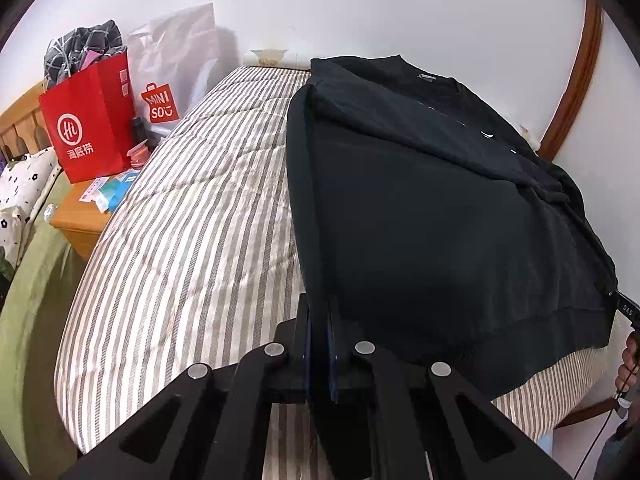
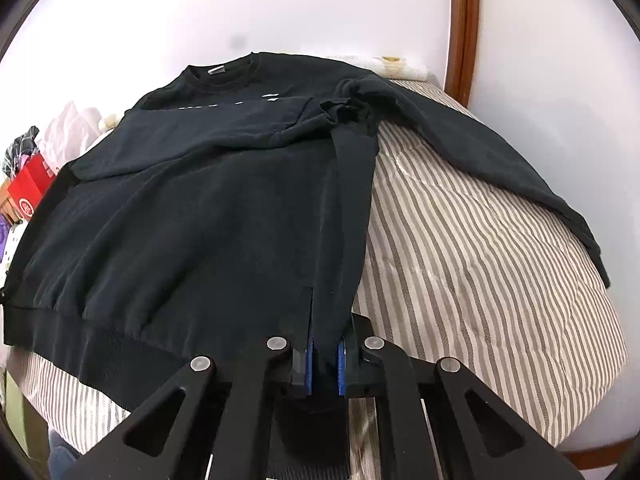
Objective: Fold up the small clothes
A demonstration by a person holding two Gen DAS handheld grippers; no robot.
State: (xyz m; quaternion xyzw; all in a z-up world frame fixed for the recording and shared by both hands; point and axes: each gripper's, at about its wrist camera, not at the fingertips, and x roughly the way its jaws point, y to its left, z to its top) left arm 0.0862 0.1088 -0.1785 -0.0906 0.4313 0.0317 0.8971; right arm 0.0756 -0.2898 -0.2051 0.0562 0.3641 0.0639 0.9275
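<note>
Pinched in my left gripper is the left end of the black sweatshirt's hem, at the bed's near edge — its blue pads are closed on the cloth so I can lift the bottom. Left of it the striped quilt lies bare up to the nightstand with its red bag. My right gripper clamps the hem's right end likewise — one sleeve trails toward the bed's right edge, with bare quilt beneath it.

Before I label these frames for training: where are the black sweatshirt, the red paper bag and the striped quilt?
black sweatshirt [image 2: 192, 216]: right wrist view, middle of the body.
red paper bag [image 1: 86, 120]: left wrist view, front face.
striped quilt [image 1: 192, 240]: left wrist view, bare stretch.
</note>
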